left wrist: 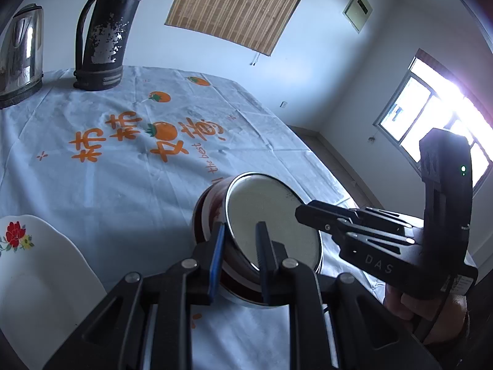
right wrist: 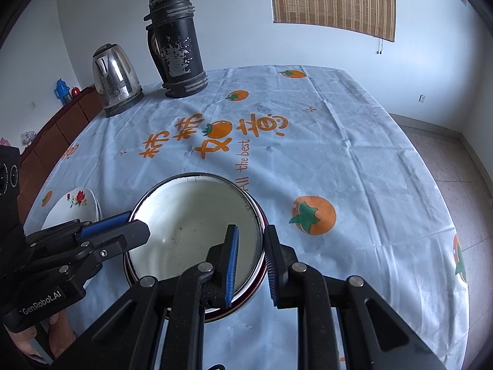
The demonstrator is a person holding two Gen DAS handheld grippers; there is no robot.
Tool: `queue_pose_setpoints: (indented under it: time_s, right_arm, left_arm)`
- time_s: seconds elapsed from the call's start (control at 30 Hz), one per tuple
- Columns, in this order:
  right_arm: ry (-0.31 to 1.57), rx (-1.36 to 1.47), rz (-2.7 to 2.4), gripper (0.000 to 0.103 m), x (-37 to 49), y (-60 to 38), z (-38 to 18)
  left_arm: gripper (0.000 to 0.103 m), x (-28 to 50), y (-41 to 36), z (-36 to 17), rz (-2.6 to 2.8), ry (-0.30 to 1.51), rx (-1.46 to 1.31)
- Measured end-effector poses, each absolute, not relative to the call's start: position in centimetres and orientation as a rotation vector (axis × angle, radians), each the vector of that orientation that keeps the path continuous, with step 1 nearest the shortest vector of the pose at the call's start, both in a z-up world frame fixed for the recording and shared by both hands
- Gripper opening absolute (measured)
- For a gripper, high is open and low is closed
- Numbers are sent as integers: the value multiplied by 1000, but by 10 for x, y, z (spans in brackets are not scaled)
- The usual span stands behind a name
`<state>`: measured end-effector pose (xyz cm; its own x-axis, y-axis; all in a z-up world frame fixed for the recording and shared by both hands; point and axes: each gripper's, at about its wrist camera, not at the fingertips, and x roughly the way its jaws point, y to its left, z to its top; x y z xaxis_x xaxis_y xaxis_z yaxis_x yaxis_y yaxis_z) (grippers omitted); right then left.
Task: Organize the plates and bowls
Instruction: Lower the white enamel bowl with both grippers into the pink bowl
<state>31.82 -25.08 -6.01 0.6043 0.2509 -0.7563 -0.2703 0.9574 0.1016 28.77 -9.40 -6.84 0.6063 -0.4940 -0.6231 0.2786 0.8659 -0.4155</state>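
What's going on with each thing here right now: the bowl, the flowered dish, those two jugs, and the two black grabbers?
Enamel bowl: upright on the tablecloth, empty, rim straddled from two sides.
Left tool: fingers either side of the bowl's rim, one inside, one outside.
Right tool: same, on the opposite rim; full clamping unclear.
Flowered dish: lying beside the bowl, untouched.
Black thermos: standing, lid on.
Steel kettle: standing, lid shut.

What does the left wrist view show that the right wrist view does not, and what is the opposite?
Only the left wrist view shows the bright window and the framed panel on the wall. Only the right wrist view shows the brown cabinet with a blue bottle on it. Both show the enamel bowl, gripped at its rim by the left gripper and the right gripper, the flowered plate, the kettle and the black thermos.
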Motion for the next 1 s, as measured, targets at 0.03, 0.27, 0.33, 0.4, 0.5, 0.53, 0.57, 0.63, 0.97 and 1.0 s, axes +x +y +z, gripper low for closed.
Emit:
queue_pose_setpoints:
  time_s: [0.03,0.27,0.33,0.4,0.5,0.53,0.57,0.63,0.97,1.0]
  right_arm:
    - [871,-23,301,19,318,-251,-60]
    - [873,-21,302,19,318,-250,-60]
    - [871,-27,301,19,318,-250,-60]
    - [870,-25,301,19,318,-250,-60]
    - [870,-30,301,19,318,-250,-60]
    - [870,-35,299,19,319,-249,-59]
    - [872,-34,299,19,319,-249,-59]
    - [875,-29,302,19,319,-250,-59]
    - [886,-26,309,19,314,-251,-57]
    - [884,-24,310,19,313,-251,-57]
  left_arm:
    - [17,288,-94,-69,-453,805,-290]
    - [17,288,-94,-70,-453,807,-294]
    - [17,288,-94,-70,-453,807,-291]
    - [17,288,-94,-70,-453,807,-294]
    - [17,288,-94,-70,-453,809,-296]
    - [17,287,-94,-70,-452,809,-296]
    - [17,288,-94,-70,-452,810,-298]
    - [17,288,-93,-70,-454,812,-302]
    - [17,291,-91,-72,-460,817,-323]
    - [17,291,-92,-72,-459,816,-320]
